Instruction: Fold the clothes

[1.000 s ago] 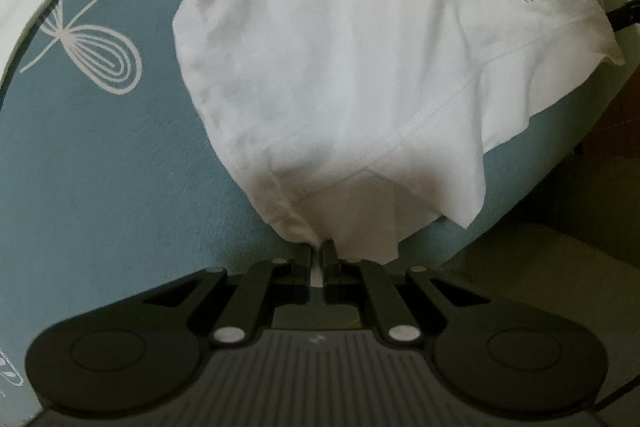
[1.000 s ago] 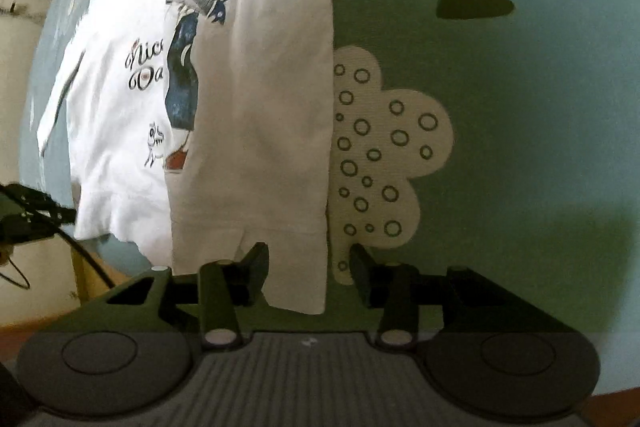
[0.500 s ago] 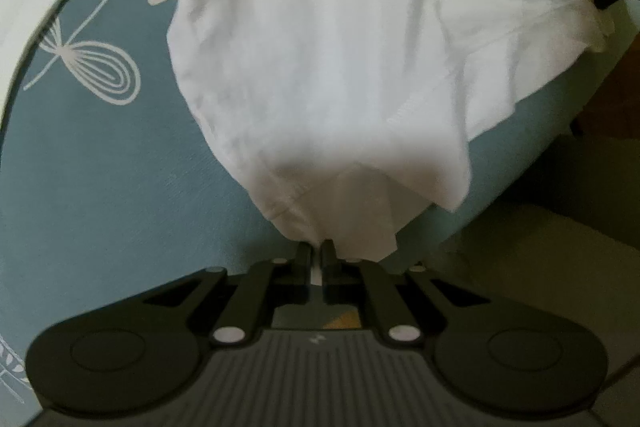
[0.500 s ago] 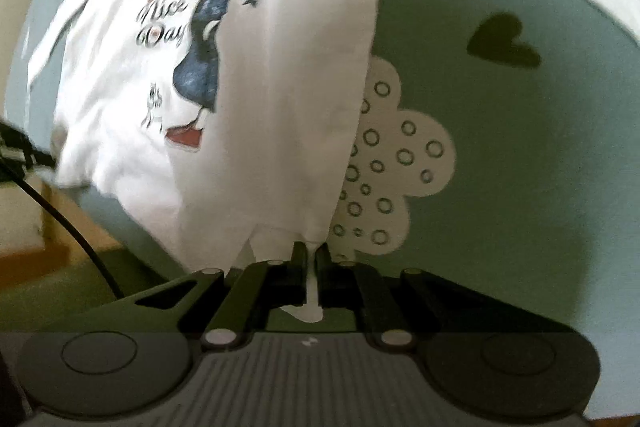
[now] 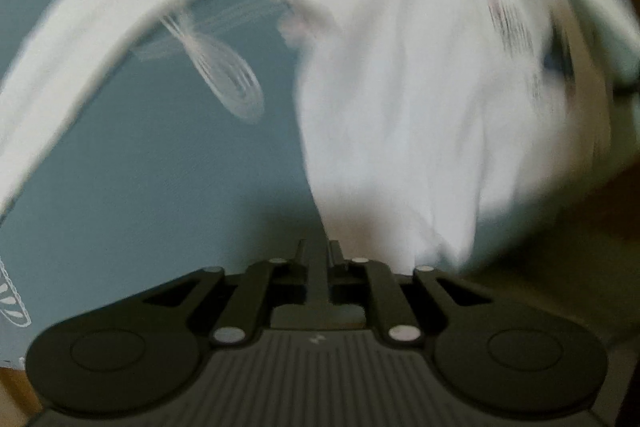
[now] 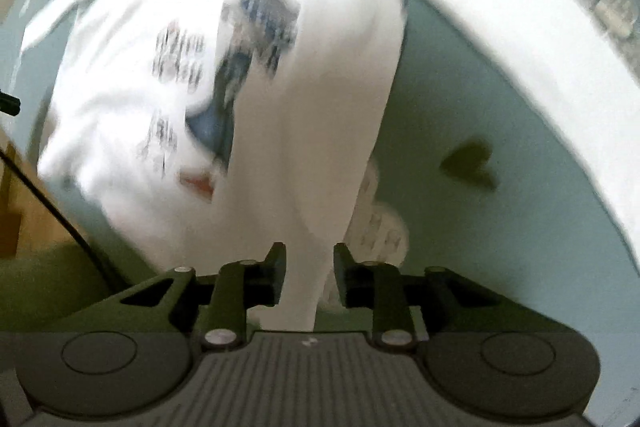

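The white shirt (image 5: 420, 87) with a blue-dressed figure print (image 6: 248, 67) drapes over the teal bedspread (image 5: 160, 187), heavily blurred by motion. My left gripper (image 5: 317, 255) is opening. A narrow dark gap shows between its fingers, with no cloth seen in it. The shirt's lower corner hangs just past the right finger. My right gripper (image 6: 309, 267) is opening too. A strip of the shirt's hem runs down between its fingers (image 6: 276, 271). It brushes the left one and stands off the right one.
A second white cloth (image 5: 60, 67) arcs across the bedspread (image 6: 460, 87), on the right in the right wrist view. Whisk (image 5: 228, 83) and heart (image 6: 468, 167) prints mark the cover. The bed edge and floor (image 5: 560, 235) lie beside the shirt; a black cable (image 6: 52, 203) hangs there.
Both views have risen and rolled, and the picture has blurred. The left jaws, shut on the hem corner, now stand slightly apart. The right jaws closed on the hem, then parted again.
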`<state>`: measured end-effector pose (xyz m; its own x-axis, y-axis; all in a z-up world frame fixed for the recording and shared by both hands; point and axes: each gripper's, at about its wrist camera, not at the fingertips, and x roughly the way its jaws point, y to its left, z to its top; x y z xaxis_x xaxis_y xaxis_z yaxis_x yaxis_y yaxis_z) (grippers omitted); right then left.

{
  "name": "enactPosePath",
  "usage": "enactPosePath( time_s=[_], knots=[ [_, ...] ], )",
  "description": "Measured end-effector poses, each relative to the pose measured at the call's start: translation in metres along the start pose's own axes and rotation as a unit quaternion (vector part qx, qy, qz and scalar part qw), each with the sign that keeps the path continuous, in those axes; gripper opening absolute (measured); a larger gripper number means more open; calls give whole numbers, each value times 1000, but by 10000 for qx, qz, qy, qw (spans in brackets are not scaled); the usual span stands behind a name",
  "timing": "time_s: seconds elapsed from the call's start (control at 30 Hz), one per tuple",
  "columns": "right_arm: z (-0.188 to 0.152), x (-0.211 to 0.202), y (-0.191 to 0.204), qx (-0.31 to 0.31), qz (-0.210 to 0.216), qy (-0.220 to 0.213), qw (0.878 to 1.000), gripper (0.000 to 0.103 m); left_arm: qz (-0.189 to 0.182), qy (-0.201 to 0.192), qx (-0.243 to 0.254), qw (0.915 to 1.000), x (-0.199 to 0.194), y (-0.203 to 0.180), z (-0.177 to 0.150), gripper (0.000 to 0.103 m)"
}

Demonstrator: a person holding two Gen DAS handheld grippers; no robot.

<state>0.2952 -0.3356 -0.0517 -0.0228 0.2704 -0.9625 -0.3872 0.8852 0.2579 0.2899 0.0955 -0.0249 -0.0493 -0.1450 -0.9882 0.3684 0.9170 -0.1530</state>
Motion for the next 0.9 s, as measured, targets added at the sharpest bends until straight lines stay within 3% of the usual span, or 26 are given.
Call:
enactPosePath(
  time_s=[0.07,0.17,0.3,0.53,0.7,0.8,0.9],
  knots=[
    [17,-5,-4,226,41,-296,9993,34,-206,-513,-472,9974,-7,20,25,29],
    [35,-3,-3,283,72,-531,9982,34,-557,-1094,-1168,9855,10,36,62,30],
    [34,0,20,165,166,-633,9977,34,-644,-1374,-1530,9765,54,37,81,29],
    [35,3,17,194,211,-588,9979,35,-412,-1627,-1167,9789,81,21,101,29],
    [38,11,22,195,160,-584,9980,37,84,-1636,-544,9850,84,-7,112,26],
    [39,13,25,174,142,-593,9980,40,250,-1682,-318,9849,87,-19,113,9],
    [40,16,28,168,121,-592,9980,41,408,-1732,-307,9836,85,-24,113,5]
  ],
)
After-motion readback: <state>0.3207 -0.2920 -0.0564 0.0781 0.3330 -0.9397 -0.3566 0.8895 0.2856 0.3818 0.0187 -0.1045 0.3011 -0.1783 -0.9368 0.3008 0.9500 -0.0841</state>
